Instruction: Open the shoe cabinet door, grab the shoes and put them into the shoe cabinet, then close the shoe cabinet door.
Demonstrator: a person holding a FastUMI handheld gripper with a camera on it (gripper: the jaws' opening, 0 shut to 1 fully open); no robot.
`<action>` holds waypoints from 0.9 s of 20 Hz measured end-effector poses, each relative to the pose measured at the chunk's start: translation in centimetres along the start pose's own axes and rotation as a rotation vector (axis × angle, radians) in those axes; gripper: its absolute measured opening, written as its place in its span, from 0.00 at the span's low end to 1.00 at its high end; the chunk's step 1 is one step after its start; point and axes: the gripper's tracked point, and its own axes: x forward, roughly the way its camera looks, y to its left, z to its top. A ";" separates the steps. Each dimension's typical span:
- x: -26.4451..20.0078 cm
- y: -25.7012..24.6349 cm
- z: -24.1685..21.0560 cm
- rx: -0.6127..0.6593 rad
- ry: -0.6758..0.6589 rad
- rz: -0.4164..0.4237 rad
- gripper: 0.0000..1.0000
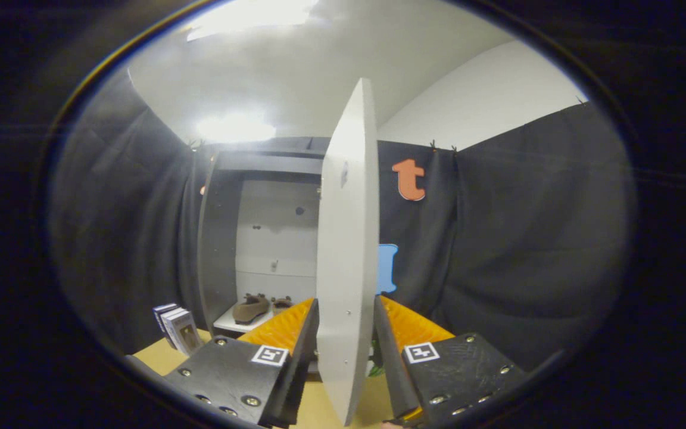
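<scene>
We see our hand-held gripper point(346, 333) with its fingers set either side of the open door's point(348, 238) edge, seemingly clamping it, while the shoes point(259, 307) sit inside the cabinet point(224, 238) left of the door, small boxes point(177, 328) standing on the bench point(158, 357) farther left.

White cabinet door point(348, 250) open, edge-on; brown shoes point(252, 308) inside shoe cabinet point(224, 238).

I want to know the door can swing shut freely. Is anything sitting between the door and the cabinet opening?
Nothing visible does. The gripper straddles the door edge; the shoes sit inside the cabinet, and the boxes stand beside it.
</scene>
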 end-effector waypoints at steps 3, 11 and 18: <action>0.4 -3.0 -0.9 0.003 0.025 -0.049 0.56; 3.5 -5.2 -4.6 0.034 0.121 -0.044 0.58; 3.7 -3.7 -5.1 0.090 0.129 0.001 0.57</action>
